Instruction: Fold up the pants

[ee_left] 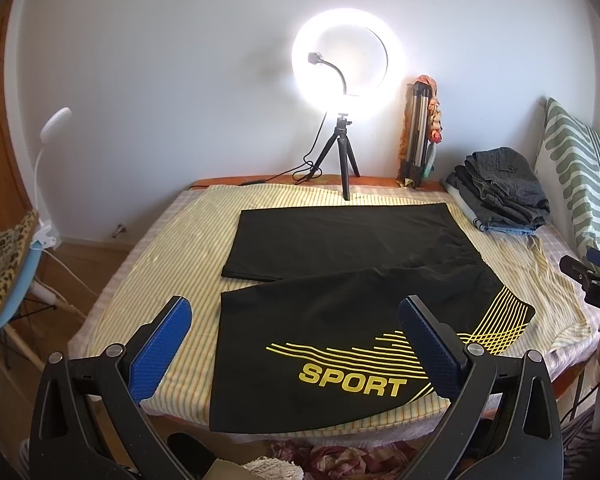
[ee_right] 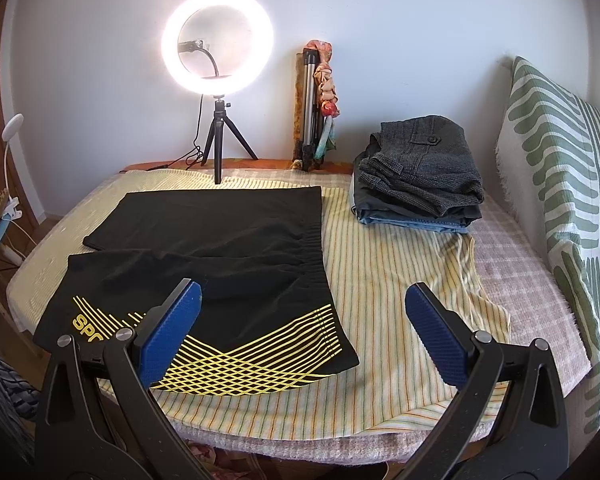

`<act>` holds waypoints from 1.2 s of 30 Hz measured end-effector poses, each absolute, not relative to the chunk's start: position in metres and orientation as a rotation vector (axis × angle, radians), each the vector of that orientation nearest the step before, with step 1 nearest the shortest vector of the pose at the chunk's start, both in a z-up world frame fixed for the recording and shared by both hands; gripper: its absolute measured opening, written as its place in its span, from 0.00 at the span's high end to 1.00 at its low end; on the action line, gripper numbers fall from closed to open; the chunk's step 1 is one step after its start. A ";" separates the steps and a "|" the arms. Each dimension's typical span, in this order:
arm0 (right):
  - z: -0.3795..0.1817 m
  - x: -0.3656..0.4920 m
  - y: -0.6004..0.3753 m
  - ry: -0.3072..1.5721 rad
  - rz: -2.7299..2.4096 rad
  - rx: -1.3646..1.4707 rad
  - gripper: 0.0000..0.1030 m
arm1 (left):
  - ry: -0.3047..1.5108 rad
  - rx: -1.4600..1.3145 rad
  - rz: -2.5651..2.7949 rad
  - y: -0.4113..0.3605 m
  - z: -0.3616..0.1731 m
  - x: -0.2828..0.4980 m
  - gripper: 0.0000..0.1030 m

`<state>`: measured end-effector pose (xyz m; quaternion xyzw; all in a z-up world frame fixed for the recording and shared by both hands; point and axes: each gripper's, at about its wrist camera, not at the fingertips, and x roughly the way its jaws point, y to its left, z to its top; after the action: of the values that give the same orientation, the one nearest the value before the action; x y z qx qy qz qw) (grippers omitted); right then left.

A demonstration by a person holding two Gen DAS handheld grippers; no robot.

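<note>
Two tongs: I have both spread wide, gripping nothing.
Left tongs [ee_left: 295, 338]: I hold them above the near leg's "SPORT" print.
Right tongs [ee_right: 303, 332]: I hold them above the waistband's near corner.
Pants [ee_right: 220, 248]: black, flat on the striped sheet [ee_right: 400, 280], legs apart.
Clothes pile [ee_right: 420, 172]: beside pillow [ee_right: 560, 160].
Ring light [ee_right: 218, 42]: lit, behind pants.

Bed [ee_right: 512, 240] (striped cloth [ee_right: 380, 280] over it), black pants [ee_right: 228, 232], folded clothes pile [ee_right: 420, 172], ring-light tripod [ee_right: 220, 140]
</note>
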<state>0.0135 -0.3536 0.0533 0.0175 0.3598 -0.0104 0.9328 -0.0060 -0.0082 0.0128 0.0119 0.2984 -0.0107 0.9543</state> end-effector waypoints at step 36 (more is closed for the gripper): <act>0.050 0.019 -0.345 0.756 0.056 0.023 0.00 | 0.662 -0.044 -0.086 0.036 0.001 0.008 0.02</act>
<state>0.0185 -0.3450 0.0504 0.0114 0.3690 0.0274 0.9290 0.0084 0.0360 0.0015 -0.0217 0.3247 -0.0423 0.9446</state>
